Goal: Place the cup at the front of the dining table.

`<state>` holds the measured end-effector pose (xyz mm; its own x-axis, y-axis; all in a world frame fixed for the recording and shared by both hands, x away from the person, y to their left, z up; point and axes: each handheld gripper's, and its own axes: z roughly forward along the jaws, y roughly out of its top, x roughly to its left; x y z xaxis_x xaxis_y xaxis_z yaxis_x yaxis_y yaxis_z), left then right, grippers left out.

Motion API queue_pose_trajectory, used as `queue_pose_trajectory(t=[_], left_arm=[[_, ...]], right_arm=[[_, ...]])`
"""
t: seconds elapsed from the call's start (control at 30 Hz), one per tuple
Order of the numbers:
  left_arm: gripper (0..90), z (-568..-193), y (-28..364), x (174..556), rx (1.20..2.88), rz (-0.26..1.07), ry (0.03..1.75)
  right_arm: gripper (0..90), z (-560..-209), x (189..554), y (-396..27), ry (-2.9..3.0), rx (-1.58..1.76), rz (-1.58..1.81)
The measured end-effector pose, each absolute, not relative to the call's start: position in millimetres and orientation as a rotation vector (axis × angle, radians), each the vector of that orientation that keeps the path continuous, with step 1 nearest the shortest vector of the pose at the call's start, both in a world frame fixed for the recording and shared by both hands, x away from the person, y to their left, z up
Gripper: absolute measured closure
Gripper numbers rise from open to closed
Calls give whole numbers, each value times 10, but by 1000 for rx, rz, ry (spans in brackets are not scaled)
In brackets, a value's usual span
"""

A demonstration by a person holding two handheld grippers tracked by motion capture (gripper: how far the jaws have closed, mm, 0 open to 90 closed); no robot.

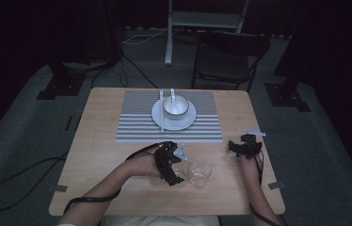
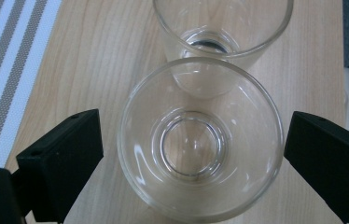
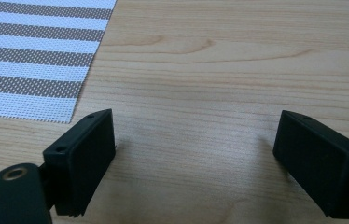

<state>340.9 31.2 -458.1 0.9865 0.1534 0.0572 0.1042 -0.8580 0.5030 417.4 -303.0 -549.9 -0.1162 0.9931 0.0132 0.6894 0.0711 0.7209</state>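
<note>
Two clear empty glasses stand side by side near the table's front edge. In the left gripper view the nearer glass (image 2: 200, 140) sits upright between my left gripper's (image 2: 193, 126) black jaws. A gap shows on its left side, and the right jaw is very close to its rim, so the jaws are open around it. The second glass (image 2: 221, 28) stands just behind, almost touching it. From the high view, my left gripper (image 1: 173, 173) hangs over the left glass (image 1: 180, 170), with the other glass (image 1: 200, 173) to its right. My right gripper (image 1: 239, 146) rests open on bare wood (image 3: 196, 126), nothing between its jaws.
A grey striped placemat (image 1: 136, 122) lies at the table's (image 1: 99, 141) far middle. On it is a white plate (image 1: 186, 123) bearing a metal bowl (image 1: 175, 107) with a spoon, and chopsticks (image 1: 162, 113) lie across the plate's left side. A dark chair (image 1: 228, 56) stands beyond the table.
</note>
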Motion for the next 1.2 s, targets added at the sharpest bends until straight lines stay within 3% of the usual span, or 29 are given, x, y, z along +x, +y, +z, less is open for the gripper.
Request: queue_pose_trajectory(t=[0.3,1.2], left_arm=[[175,-4631,279,3387,2631,137,161],[183,-4596,261,3414,2612,168,122]], right_arm=[[121,-5498,4175,-3030,1862,1666,806],[121,-5498,4178,-3032,1861,1667,805]])
